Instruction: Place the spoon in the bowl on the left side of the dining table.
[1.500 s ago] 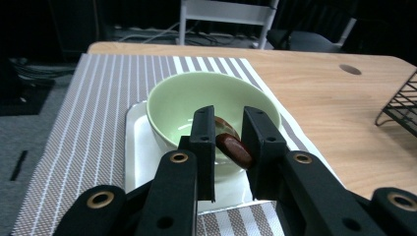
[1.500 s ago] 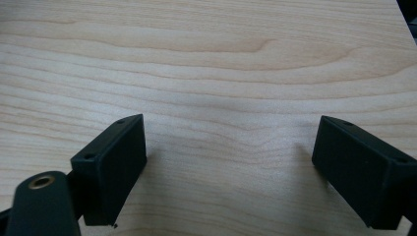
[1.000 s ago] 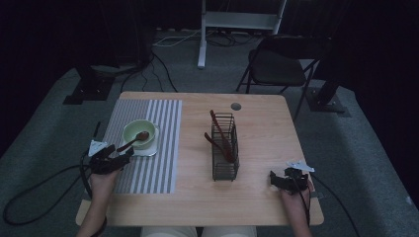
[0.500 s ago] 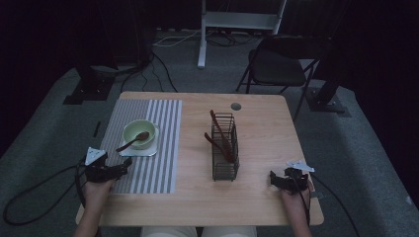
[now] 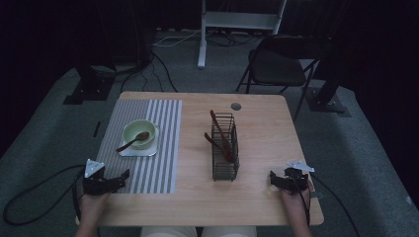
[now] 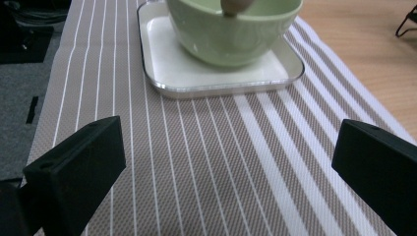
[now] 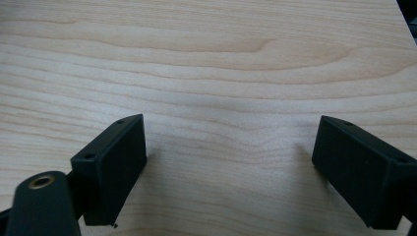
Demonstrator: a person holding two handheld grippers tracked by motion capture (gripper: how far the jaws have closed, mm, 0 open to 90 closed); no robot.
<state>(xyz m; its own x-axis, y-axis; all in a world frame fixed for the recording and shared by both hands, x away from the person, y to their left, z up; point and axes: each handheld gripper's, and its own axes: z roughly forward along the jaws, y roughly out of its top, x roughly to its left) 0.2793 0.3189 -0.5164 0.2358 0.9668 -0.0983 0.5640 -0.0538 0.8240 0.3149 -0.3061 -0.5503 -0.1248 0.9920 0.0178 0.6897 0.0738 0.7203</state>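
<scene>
A pale green bowl [image 5: 139, 132] stands on a small white tray [image 5: 148, 150] on the striped placemat [image 5: 158, 168]. A brown wooden spoon [image 5: 131, 142] rests in the bowl, its handle reaching out to the left. My left gripper [image 5: 121, 177] lies low at the mat's near left corner, well short of the tray. Its jaws have just opened wider and stand open, with nothing between them. In the left gripper view the gripper [image 6: 231, 142] faces the bowl [image 6: 233, 34] and tray [image 6: 221, 78]. My right gripper [image 5: 273, 178] rests open near the table's front right, and in its own view [image 7: 231, 137] it hangs over bare wood.
A black wire basket [image 5: 225, 158] stands mid-table with dark wooden utensils [image 5: 220, 134] leaning in it. A round cable hole [image 5: 235, 106] sits at the far edge. Beyond the table are a folding chair [image 5: 276, 69] and stand legs on grey carpet.
My left gripper has drawn back from the spoon handle beside the bowl toward the near left edge and sunk lower. The spoon stays in the bowl. The right gripper has not moved.
</scene>
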